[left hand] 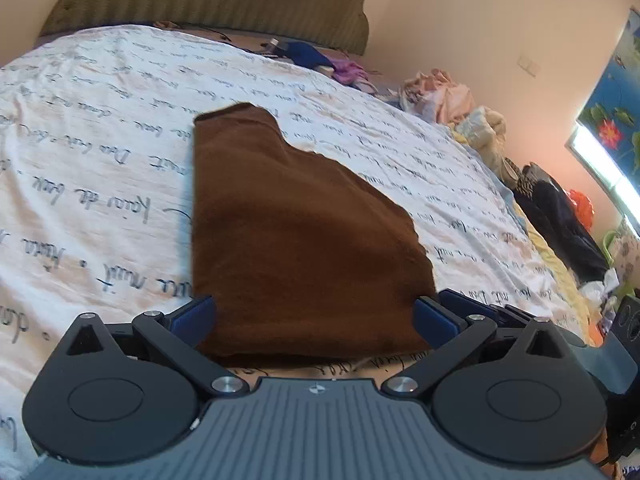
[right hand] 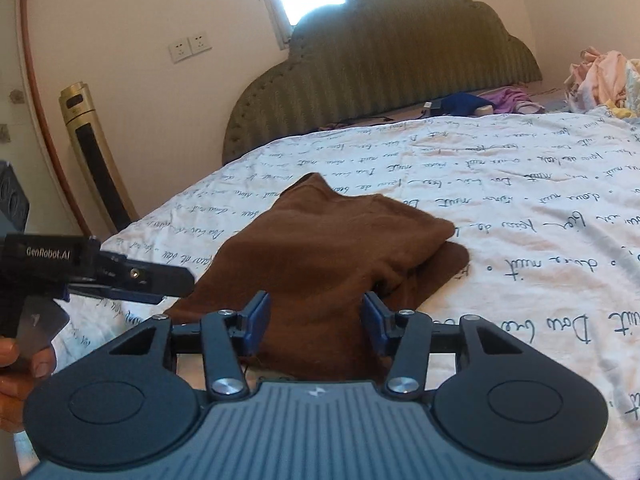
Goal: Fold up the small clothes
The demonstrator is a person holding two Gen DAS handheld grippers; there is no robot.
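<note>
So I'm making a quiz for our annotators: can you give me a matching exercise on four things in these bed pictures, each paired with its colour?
Things:
1. garment lying on the bed
2. headboard
3. bedsheet
4. pads of the left tongs

Colours:
A. white with dark handwriting print
B. blue
C. brown
D. olive green, ribbed

Pairs: 1-C, 2-D, 3-A, 4-B
</note>
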